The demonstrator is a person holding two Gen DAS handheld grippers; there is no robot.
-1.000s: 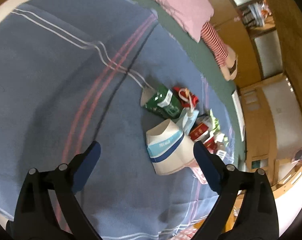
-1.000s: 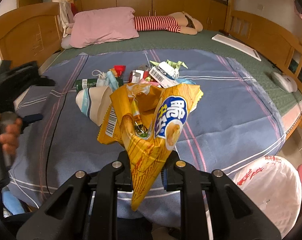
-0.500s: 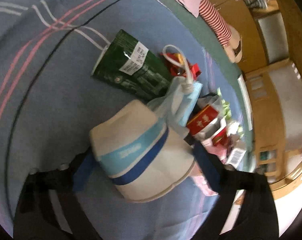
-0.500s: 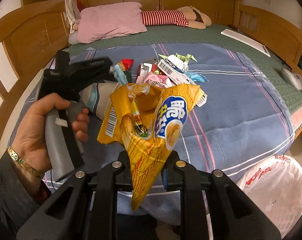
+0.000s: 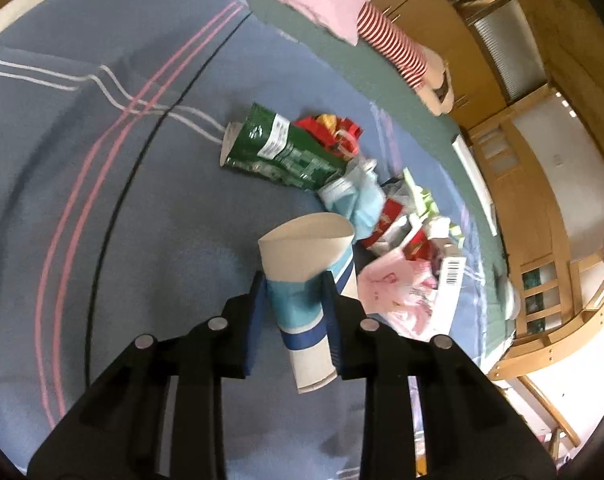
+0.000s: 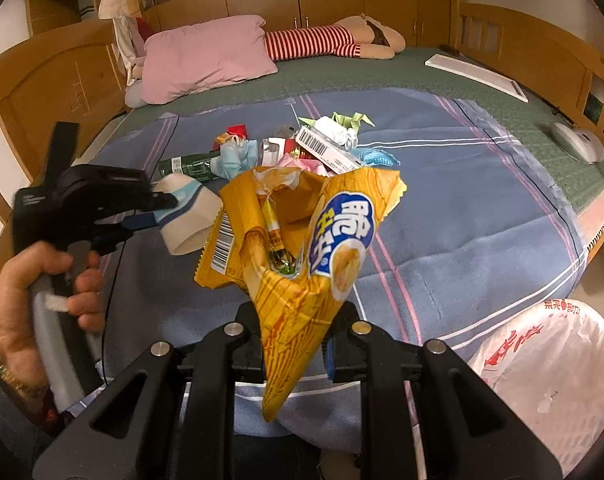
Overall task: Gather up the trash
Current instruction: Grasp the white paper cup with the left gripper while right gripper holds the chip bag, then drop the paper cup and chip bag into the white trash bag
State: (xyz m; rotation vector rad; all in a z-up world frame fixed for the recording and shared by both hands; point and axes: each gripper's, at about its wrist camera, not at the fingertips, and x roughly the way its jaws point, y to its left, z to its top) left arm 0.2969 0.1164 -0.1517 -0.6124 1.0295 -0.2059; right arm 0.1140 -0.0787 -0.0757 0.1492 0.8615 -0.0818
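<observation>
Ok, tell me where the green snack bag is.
The green snack bag lies on the blue blanket at the pile's left end, beside the red wrapper, beyond the paper cup in the left gripper.

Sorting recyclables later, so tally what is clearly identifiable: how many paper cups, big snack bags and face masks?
Paper cup: 1, in the left gripper
Big snack bags: 2, the yellow snack bag in the right gripper and the green snack bag on the blanket
Face mask: 1
Total: 4
Smaller wrappers are too jumbled to count.
</observation>
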